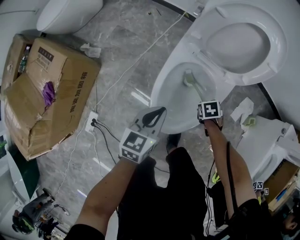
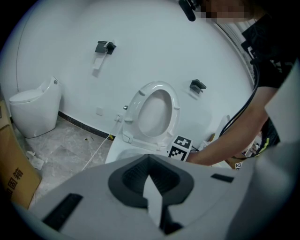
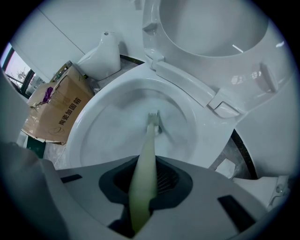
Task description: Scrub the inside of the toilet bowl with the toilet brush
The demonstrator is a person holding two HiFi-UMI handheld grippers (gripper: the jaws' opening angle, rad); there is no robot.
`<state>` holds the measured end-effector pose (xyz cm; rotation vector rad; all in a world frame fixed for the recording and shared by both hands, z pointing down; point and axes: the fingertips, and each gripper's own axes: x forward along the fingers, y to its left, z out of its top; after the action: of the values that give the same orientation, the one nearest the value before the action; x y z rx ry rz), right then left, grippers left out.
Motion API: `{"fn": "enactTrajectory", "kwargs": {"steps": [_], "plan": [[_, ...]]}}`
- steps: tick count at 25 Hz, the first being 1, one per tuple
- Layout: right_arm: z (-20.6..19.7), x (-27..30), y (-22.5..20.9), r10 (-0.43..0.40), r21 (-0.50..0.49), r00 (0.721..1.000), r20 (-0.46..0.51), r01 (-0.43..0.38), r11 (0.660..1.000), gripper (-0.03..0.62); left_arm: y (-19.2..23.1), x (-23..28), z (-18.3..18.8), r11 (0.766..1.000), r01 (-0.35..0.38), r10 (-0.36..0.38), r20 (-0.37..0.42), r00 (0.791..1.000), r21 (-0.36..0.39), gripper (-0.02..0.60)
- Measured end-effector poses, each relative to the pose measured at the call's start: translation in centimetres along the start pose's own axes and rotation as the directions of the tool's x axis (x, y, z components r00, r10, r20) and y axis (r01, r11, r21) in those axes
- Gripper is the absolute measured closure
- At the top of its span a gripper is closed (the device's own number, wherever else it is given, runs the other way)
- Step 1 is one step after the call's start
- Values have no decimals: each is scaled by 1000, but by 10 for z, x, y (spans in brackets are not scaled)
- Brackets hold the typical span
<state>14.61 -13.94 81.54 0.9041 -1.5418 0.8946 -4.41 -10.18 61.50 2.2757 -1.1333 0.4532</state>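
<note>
The white toilet bowl (image 1: 171,93) stands open with its seat and lid (image 1: 239,40) lifted back. A pale green toilet brush (image 1: 194,84) reaches down into the bowl, its head low on the inner wall. My right gripper (image 1: 206,105) hangs over the bowl's near rim, shut on the brush handle. In the right gripper view the handle (image 3: 145,154) runs out from between the jaws of the right gripper (image 3: 143,187) to the bristle head (image 3: 153,117) inside the bowl (image 3: 103,131). My left gripper (image 1: 154,116) hovers left of the bowl, shut and holding nothing; the left gripper (image 2: 151,180) faces the raised seat (image 2: 154,112).
A large torn cardboard box (image 1: 47,89) lies on the grey floor at left. A second toilet (image 1: 68,14) stands beyond it. A power strip (image 1: 91,121) with cables and a white cord lie between box and bowl. Another white fixture (image 1: 269,147) sits at the right.
</note>
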Motion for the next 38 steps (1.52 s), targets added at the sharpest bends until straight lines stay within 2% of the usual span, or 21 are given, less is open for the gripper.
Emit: {"fn": "enactTrajectory", "kwargs": {"steps": [22,33,38], "plan": [[-32,-13,-22,-29,69,1000,-9,30,997,530,-19,-2,-7,999,25,-24,-29,999,30,572],[-59,-19,-7,-11,111,1000,-20,13,994,531,-29,-21,-18,998,42,-40,-50,998,40,572],[-70,-20,9,3,94,999,-39,0,996,531,-28,-31,-20,998,43,-41,-46,998,46,572]]}}
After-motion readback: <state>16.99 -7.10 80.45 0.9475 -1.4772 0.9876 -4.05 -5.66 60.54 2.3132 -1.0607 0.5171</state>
